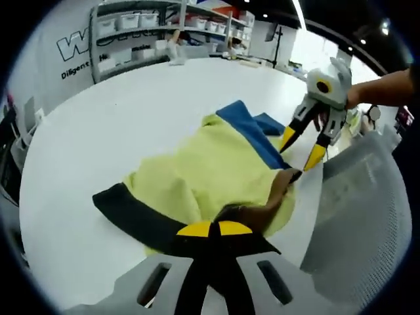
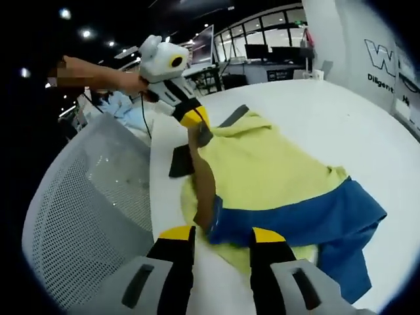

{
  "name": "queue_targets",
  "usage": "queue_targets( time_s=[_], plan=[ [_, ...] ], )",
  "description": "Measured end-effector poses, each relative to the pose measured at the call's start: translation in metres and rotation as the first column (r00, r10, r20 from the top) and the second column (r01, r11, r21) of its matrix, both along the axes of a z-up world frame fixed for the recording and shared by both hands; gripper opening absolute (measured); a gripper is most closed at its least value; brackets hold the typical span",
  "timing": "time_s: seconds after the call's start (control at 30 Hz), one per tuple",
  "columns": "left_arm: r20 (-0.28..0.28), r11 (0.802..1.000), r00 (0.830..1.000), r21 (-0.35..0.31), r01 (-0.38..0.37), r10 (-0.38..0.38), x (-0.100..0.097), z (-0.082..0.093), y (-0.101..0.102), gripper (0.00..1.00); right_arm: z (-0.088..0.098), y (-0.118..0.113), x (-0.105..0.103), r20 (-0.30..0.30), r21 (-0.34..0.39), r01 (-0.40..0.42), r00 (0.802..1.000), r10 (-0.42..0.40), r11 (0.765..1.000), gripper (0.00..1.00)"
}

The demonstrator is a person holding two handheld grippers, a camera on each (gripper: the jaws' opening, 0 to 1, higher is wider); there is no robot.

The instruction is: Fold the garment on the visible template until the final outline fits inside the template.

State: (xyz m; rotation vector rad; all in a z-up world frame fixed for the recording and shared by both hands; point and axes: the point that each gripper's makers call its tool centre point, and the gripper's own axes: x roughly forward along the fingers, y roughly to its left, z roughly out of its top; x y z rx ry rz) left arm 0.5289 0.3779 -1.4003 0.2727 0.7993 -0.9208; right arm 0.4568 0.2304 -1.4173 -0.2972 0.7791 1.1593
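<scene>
Folding was under way: the yellow knit garment with blue and black bands (image 1: pixel 216 174) lay bunched on the white table (image 1: pixel 131 125). The left hand-held gripper (image 1: pixel 214 229) pinched its near edge, jaws pressed together; the right hand-held gripper (image 2: pixel 223 234) stood spread at the blue hem. Next, probably, came closing on that hem. A grey mesh chair (image 2: pixel 85 210) stood beside the table, shelving (image 1: pixel 151 33) beyond.

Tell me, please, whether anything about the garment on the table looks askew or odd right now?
Yes. The yellow garment lies rumpled and skewed on the white table, its blue part bunched and twisted. The left gripper is shut on the brown edge, lifting it into a ridge. No template outline is discernible.
</scene>
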Motion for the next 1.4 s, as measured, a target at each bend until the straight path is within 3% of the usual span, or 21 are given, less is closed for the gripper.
queue_targets(
  time_s=[0.2,0.3,0.37,0.43,0.57,0.9,1.4],
  plan=[
    [-0.017,0.999,0.999,-0.012,-0.043,0.042,0.006,0.001,0.003,0.03,-0.007,0.005,0.0,0.075,-0.043,-0.052,0.996,0.055,0.998,0.26],
    [-0.019,0.999,0.999,-0.012,-0.046,0.046,0.006,0.001,0.003,0.03,-0.012,0.006,0.006,0.139,-0.084,-0.079,0.986,0.09,0.993,0.17],
    [-0.022,0.999,0.999,-0.011,-0.047,0.047,0.005,0.0,0.004,0.03,-0.013,0.005,0.009,0.161,-0.105,-0.09,0.981,0.107,0.99,0.06],
    [-0.022,0.999,0.999,-0.008,-0.047,0.047,0.004,0.0,0.005,0.03,-0.011,0.007,0.012,0.171,-0.099,-0.088,0.98,0.104,0.991,0.0],
    [-0.02,0.999,0.999,-0.007,-0.05,0.05,0.006,0.002,0.008,0.03,-0.005,0.007,0.02,0.172,-0.083,-0.063,0.982,0.076,0.995,0.0],
    [0.005,0.998,0.998,-0.027,-0.063,0.063,0.011,0.013,0.015,0.03,0.029,-0.001,0.05,0.233,-0.038,0.019,0.972,-0.01,0.999,0.0],
    [0.071,0.992,0.992,-0.087,-0.096,0.102,0.048,0.055,0.015,0.03,0.075,-0.008,0.093,0.305,0.011,0.112,0.946,-0.11,0.994,0.0]
  ],
)
